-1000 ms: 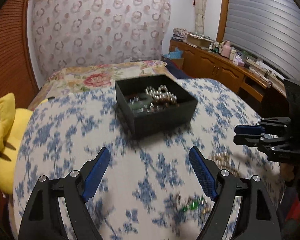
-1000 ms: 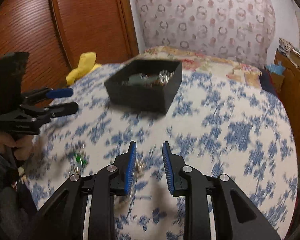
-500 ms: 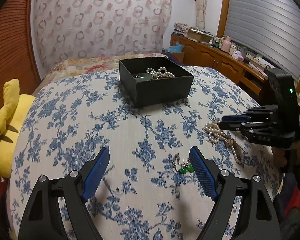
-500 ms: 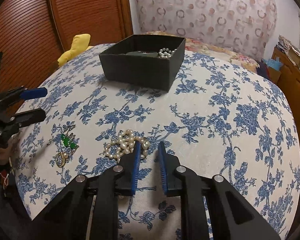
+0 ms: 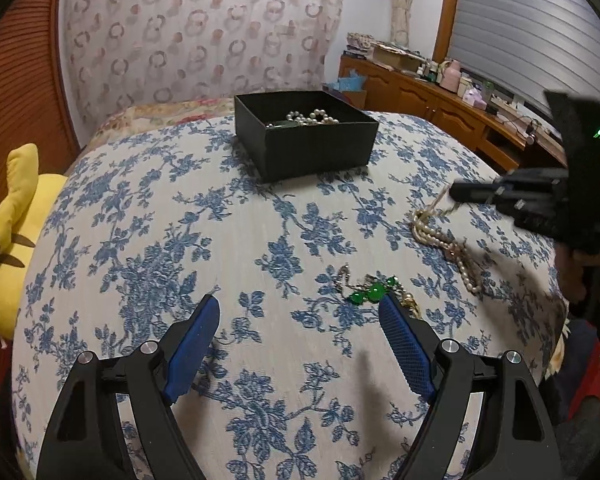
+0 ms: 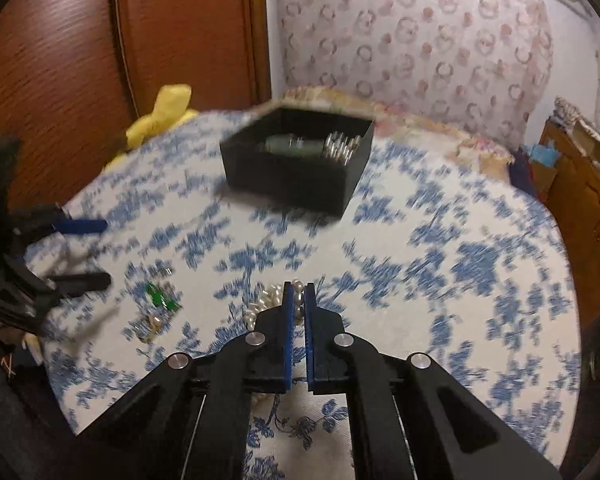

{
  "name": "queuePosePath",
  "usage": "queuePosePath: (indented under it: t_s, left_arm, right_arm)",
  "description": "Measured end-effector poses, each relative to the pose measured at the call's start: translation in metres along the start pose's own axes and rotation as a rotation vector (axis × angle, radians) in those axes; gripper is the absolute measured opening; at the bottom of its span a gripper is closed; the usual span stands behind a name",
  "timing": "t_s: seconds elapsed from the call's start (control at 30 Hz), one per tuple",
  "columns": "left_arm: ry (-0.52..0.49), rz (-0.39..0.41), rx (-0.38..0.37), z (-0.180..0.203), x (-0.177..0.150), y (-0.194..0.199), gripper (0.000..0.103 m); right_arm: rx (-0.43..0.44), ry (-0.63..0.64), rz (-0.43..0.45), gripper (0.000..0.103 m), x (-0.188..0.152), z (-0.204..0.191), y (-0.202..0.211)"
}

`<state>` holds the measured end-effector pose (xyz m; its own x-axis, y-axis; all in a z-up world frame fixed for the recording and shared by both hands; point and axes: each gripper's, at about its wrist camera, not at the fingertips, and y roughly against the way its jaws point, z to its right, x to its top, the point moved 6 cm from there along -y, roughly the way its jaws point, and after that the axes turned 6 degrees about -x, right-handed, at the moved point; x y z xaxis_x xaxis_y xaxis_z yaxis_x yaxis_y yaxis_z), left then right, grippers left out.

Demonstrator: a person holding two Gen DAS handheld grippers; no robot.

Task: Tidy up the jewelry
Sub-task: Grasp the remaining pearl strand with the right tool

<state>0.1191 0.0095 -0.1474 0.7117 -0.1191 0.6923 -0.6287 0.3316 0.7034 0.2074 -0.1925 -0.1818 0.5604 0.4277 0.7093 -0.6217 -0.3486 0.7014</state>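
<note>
Your right gripper (image 6: 299, 292) has its blue pads nearly together, pinched on a strand of the pearl necklace (image 6: 269, 301). In the left wrist view that gripper (image 5: 458, 193) lifts one loop off the cloth while the rest of the necklace (image 5: 448, 246) trails on the surface.

Your left gripper (image 5: 300, 314) is spread wide and holds nothing. It hovers just above the cloth, its right pad just beside the green-stone jewelry (image 5: 370, 292).

Count on the cloth: one pearl necklace, one tangle of green-stone and gold-coloured pieces (image 6: 158, 300); how many pieces are in the tangle, cannot tell. One open black box (image 5: 306, 134) sits farther away, well apart from both grippers. Inside it: one pearl strand (image 5: 312, 117) and one dark green item, partly hidden by the box wall.

The surface is a table (image 5: 180, 220) under a white cloth with a blue floral print. One yellow plush toy (image 5: 14, 216) sits at its left edge. Behind are a bed with a floral cover (image 5: 160, 112), a wall hanging with a ring pattern (image 5: 200, 36), wooden cabinets (image 5: 432, 100) carrying clutter under a shuttered window, and a brown slatted door (image 6: 60, 60). The right wrist view is motion-blurred.
</note>
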Motion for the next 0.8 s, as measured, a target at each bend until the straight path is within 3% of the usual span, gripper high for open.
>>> queuePosePath:
  t_s: [0.23,0.4,0.57,0.8]
  left_arm:
    - [-0.016,-0.026,-0.059,0.013,0.006,-0.012,0.047]
    - [-0.009,-0.047,-0.098,0.017,0.013,-0.024,0.039]
    - [0.004,-0.078,-0.118,0.017,0.013,-0.037,0.024]
    - [-0.025,-0.087,-0.088,0.019,0.013,-0.042,0.021]
  right_arm:
    - [-0.022,-0.007,0.138,0.006,0.024,0.009,0.050]
    - [-0.031,0.007,0.180,0.006,0.032,0.006,0.067]
    - [-0.024,0.012,0.206,0.006,0.035,0.002,0.076]
    - [-0.010,0.015,0.193,0.006,0.028,-0.005,0.069]
